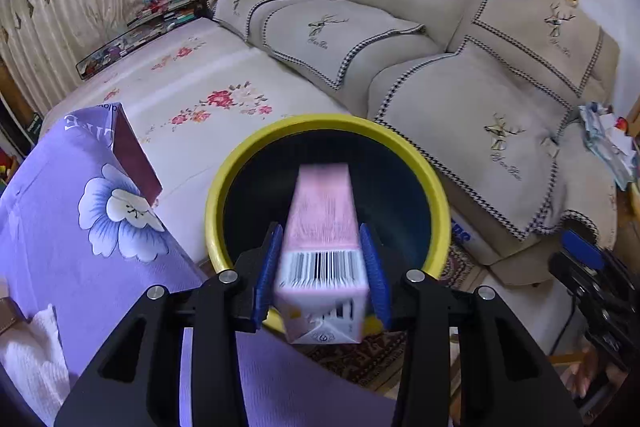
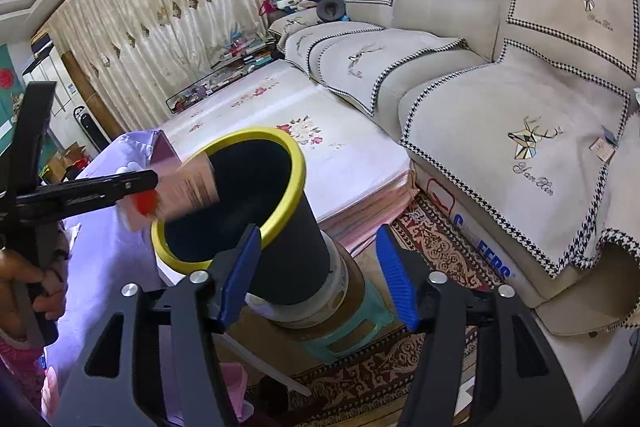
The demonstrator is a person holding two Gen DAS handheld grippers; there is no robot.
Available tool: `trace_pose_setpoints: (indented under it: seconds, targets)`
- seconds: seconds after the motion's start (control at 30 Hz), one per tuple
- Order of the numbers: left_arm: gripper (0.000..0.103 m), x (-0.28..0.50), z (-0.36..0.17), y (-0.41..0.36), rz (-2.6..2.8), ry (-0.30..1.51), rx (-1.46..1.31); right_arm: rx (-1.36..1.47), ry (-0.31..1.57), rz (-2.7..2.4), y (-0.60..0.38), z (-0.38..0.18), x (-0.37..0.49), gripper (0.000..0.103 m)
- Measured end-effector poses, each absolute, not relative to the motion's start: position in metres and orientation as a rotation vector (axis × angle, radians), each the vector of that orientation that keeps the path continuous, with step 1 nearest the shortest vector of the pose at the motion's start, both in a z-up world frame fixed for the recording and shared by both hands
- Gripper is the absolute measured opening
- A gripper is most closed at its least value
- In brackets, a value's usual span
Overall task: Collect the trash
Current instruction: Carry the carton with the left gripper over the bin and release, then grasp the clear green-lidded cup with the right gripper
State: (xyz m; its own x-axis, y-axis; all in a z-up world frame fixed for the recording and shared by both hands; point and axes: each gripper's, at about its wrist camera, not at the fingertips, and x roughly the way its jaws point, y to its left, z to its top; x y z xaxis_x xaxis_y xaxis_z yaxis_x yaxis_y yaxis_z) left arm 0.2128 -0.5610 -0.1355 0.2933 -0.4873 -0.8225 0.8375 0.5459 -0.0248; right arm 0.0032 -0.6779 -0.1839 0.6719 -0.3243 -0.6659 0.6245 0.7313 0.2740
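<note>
My left gripper (image 1: 322, 269) is shut on a pink carton (image 1: 322, 227) with a barcode, held over the mouth of a dark bin with a yellow rim (image 1: 248, 155). The carton is blurred by motion. In the right wrist view the same bin (image 2: 280, 247) stands tilted on a round base and a teal stool (image 2: 360, 327), and the left gripper (image 2: 152, 187) holds the pink carton (image 2: 192, 187) at the bin's left rim. My right gripper (image 2: 316, 271) is open and empty, its left finger beside the bin's wall.
A purple flowered cloth (image 1: 80, 247) covers a table at the left. A beige sofa (image 1: 480, 87) runs along the right, a low floral mat (image 1: 200, 99) lies before it. A patterned rug (image 2: 440, 251) covers the floor. Wrappers (image 1: 604, 143) lie on the sofa arm.
</note>
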Motion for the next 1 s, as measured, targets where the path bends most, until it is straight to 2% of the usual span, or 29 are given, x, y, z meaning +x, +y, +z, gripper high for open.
trace_pose_setpoints:
  seconds: [0.07,0.2,0.37,0.43,0.53,0.73,1.0]
  targets:
    - [0.051,0.214,-0.138,-0.565,-0.901,0.882,0.459,0.521,0.632,-0.566,-0.678,-0.184,0.002,0.058]
    - [0.052,0.207,-0.114,-0.539,-0.9,0.839,0.414,0.516,0.631,-0.564,-0.675,-0.183,0.001,0.059]
    - [0.073,0.175,-0.058,-0.463,-0.876,0.701,0.333,0.503,0.64,-0.53,-0.661,-0.183,0.008,0.059]
    - [0.077,0.165,-0.042,-0.436,-0.86,0.658,0.3,0.494,0.646,-0.508,-0.653,-0.182,0.013,0.059]
    - [0.09,0.155,-0.022,-0.384,-0.801,0.608,0.234,0.473,0.658,-0.458,-0.635,-0.18,0.024,0.059]
    - [0.095,0.145,-0.005,-0.263,-0.571,0.527,0.155,0.4,0.699,-0.291,-0.575,-0.175,0.06,0.06]
    - [0.095,0.132,-0.021,-0.121,-0.286,0.533,0.076,0.293,0.747,0.009,-0.464,-0.168,0.115,0.06]
